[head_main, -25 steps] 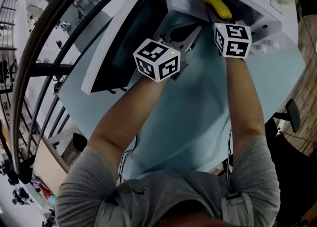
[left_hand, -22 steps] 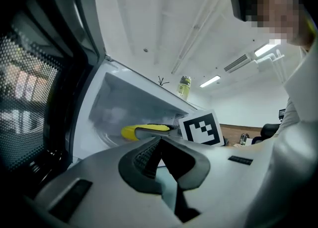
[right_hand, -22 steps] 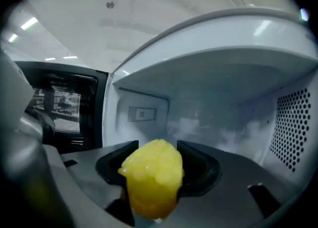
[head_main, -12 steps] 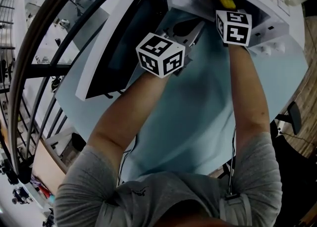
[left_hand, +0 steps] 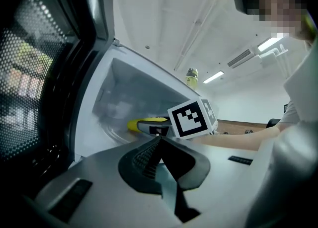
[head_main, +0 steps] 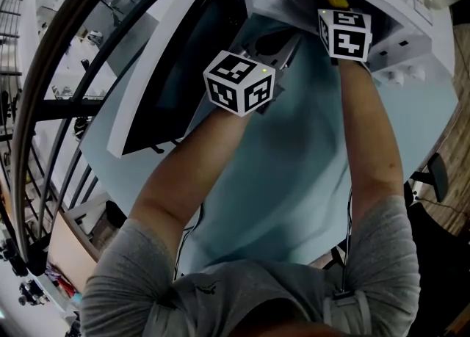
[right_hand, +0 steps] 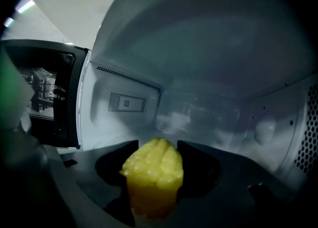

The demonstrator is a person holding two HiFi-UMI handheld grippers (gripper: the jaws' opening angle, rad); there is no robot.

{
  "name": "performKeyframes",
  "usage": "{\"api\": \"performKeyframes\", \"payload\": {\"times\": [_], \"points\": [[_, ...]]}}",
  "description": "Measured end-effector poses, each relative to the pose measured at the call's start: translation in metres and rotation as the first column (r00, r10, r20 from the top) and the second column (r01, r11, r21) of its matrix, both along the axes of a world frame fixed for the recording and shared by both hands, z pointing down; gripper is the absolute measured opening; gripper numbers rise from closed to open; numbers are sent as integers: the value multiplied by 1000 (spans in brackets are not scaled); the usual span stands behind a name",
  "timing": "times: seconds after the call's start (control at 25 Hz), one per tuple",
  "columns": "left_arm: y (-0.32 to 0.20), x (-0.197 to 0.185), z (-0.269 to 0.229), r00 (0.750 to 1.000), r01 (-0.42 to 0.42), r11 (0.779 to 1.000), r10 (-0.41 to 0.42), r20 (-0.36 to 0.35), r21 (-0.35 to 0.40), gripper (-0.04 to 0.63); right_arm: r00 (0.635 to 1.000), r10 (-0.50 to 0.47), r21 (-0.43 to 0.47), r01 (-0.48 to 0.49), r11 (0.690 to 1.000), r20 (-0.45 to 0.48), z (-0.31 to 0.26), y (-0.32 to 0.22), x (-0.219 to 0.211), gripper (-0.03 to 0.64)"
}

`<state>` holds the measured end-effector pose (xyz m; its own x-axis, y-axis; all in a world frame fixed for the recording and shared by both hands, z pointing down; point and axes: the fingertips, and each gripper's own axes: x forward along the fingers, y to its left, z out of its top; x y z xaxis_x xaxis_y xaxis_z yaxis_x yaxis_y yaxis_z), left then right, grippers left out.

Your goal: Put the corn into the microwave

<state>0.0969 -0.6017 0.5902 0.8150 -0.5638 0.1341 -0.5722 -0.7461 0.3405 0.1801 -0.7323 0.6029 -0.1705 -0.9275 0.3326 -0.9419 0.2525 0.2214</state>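
The task is well along but not finished: the corn (right_hand: pixel 153 177) is already inside the microwave (head_main: pixel 389 12), yet it has not been set down. The right gripper (right_hand: pixel 158 147) is clenched on it, one jaw pressing each side, the cob end pointing toward the back wall of the cavity. In the head view a bit of yellow shows in the microwave's mouth at the top of the frame, just above the right gripper's marker cube. Whether the cob touches the cavity floor cannot be told from any view. What seems left is to lower it, let go and draw the right gripper back out. The left gripper (left_hand: pixel 158 145) holds nothing, its jaws closed tip to tip, and it hangs in front of the opening, near the middle of the head view, just left of the right arm. The door (head_main: pixel 183 71) stands swung wide toward the left of the frame, so it does not block the way in; the cavity looks bare apart from the corn. The light blue table (head_main: pixel 294 174) fills the centre, a small bottle (left_hand: pixel 192 77) sits on top of the microwave, and a dark railing (head_main: pixel 44 108) curves down the left edge, well apart from the work.
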Motion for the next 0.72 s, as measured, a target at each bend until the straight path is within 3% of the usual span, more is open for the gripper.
{"api": "performKeyframes", "payload": {"times": [0.52, 0.72], "points": [[3, 4, 6, 1000, -16, 1000, 16, 14, 6, 18, 999, -1, -91, -3, 996, -45, 19, -11, 5, 256], [3, 6, 9, 1000, -17, 1000, 17, 17, 3, 18, 995, 0, -113, -11, 994, -103, 24, -13, 6, 256]]}}
